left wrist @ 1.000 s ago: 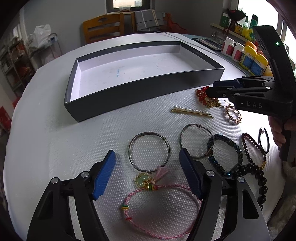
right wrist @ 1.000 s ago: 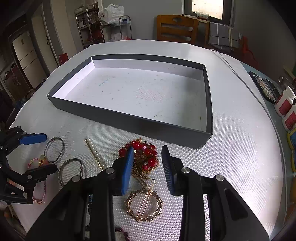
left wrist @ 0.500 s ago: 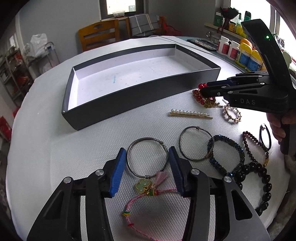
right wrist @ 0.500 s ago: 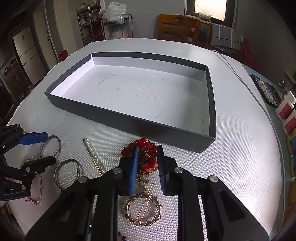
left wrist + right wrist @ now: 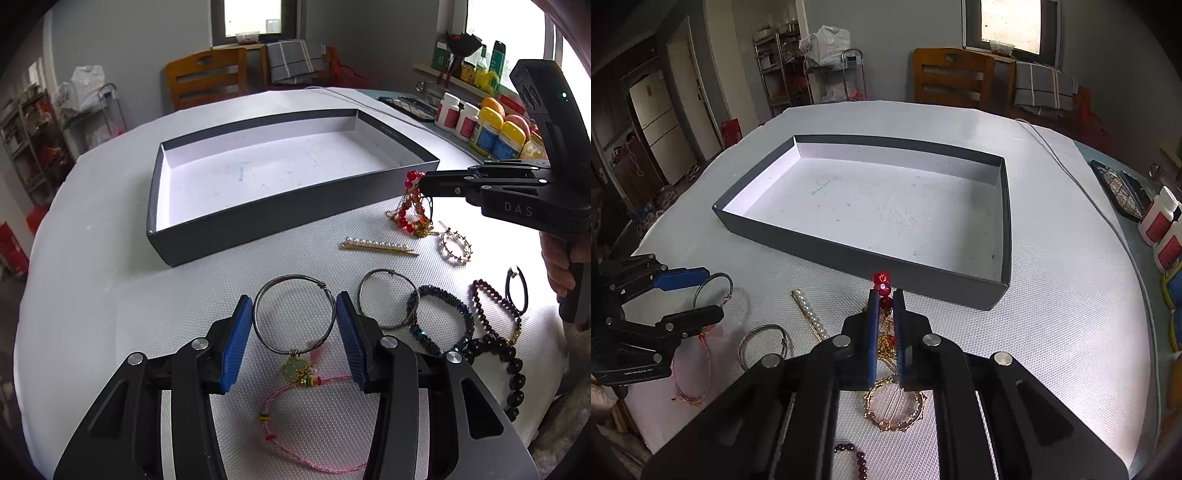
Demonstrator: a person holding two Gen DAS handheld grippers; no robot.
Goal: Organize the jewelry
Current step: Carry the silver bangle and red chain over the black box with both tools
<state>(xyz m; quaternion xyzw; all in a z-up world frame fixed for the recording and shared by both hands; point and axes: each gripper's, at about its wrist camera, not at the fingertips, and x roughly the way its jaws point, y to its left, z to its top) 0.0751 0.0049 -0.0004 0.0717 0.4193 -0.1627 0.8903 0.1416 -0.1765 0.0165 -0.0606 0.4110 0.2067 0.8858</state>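
Table (image 5: 110,295): bangle (image 5: 295,314) (seemingly gripped).

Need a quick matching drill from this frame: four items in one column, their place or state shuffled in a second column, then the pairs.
1. red bead piece
2. silver bangle
3. grey box
4. pearl hair clip

A. lying loose on the table, untouched
B. pinched in the right gripper
C. nothing inside it
D. between the open fingers of the left gripper

Pairs: 1-B, 2-D, 3-C, 4-A
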